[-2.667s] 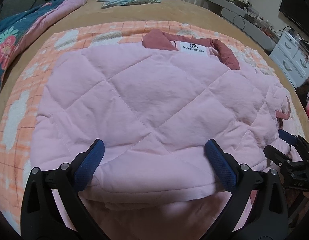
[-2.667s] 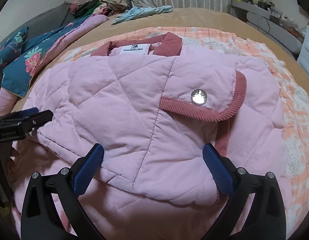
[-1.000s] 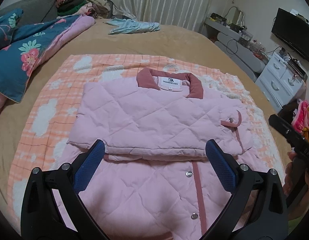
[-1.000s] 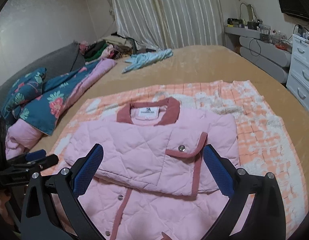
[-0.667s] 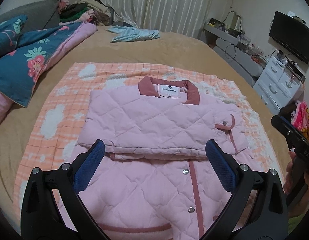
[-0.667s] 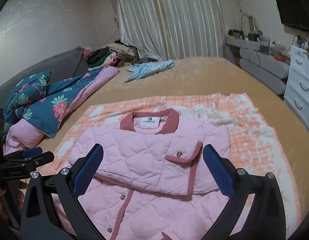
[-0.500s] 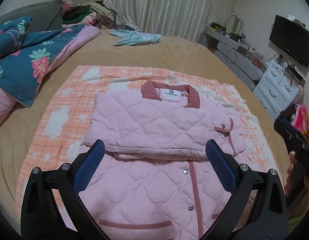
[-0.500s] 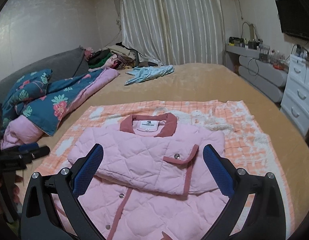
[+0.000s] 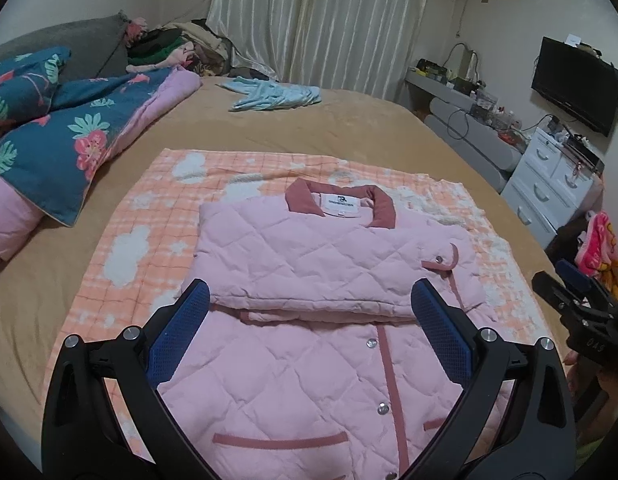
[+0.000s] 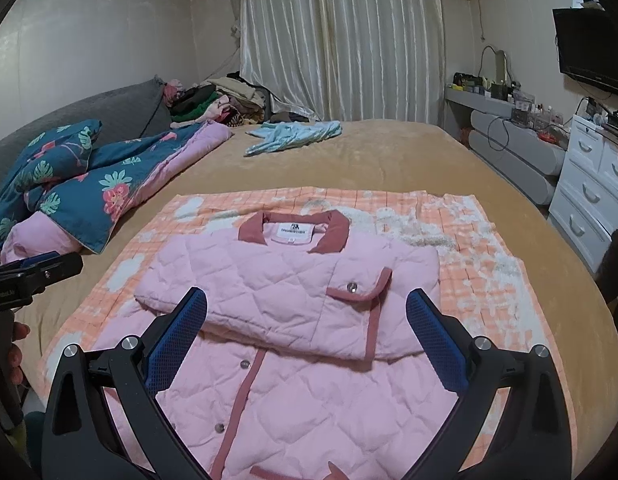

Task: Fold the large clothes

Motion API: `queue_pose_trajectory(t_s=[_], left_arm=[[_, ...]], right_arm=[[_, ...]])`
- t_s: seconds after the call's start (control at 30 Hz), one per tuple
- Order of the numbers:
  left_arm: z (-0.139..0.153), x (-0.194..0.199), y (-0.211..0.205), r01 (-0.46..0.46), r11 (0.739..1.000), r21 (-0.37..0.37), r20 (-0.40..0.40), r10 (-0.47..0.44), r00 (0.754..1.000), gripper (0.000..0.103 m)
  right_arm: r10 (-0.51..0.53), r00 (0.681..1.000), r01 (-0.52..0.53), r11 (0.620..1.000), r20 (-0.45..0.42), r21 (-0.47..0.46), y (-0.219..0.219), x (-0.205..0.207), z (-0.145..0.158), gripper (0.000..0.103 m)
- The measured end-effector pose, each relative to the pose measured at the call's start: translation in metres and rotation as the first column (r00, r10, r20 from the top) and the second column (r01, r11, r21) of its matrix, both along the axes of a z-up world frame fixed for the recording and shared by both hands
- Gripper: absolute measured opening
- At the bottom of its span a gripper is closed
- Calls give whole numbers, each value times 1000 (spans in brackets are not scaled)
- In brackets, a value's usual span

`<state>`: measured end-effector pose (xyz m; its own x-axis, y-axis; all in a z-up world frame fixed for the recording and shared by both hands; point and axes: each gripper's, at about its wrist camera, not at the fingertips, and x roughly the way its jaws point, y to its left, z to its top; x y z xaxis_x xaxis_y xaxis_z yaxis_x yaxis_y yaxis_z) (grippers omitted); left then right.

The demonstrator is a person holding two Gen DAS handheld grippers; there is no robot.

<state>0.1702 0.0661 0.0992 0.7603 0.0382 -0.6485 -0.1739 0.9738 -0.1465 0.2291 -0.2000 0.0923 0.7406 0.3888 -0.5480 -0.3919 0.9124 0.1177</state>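
A pink quilted jacket (image 9: 309, 264) (image 10: 293, 280) with a dark rose collar lies on an orange checked blanket (image 9: 121, 248) (image 10: 481, 264) on the bed. Both sleeves are folded across its chest, and the button placket shows below them. My left gripper (image 9: 309, 328) hovers open above the jacket's lower half, with nothing between its blue pads. My right gripper (image 10: 305, 336) is open too, held above the same lower part. Each gripper shows at the edge of the other's view: the right one (image 9: 577, 300), the left one (image 10: 29, 276).
A blue floral quilt (image 9: 61, 128) lies at the left of the tan bed (image 9: 349, 128). A light blue garment (image 10: 293, 134) rests far back near the curtains. White drawers (image 10: 593, 192) and a wall TV (image 9: 577, 80) stand at the right.
Both grippers have pulled back and up from the jacket, away from the folded sleeves. The whole jacket and the room have come into view.
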Motion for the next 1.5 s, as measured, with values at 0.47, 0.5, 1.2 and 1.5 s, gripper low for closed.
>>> queue_pose_trajectory(t_s=[0.47,0.5,1.2,1.5], left_arm=[[11,-34,-9,55,998,26,34,-56,998,95],[12,-37,-9,55,998,30,36,-56,998,95],[9,-75,-19,85,995,43,52,-87,995,95],[-3,-89,-10,69,997,25,34,-70,997,95]], right_arm=[[-50,998,51,998,-39,37,-17,-39,1,99],[-55,998,56,998,-39,37,-18,-43,1,99],[-93,996,94,995,-17,40,-40,-84,15,99],[-89,996,90,996,-32,24,-41,-97,7,99]])
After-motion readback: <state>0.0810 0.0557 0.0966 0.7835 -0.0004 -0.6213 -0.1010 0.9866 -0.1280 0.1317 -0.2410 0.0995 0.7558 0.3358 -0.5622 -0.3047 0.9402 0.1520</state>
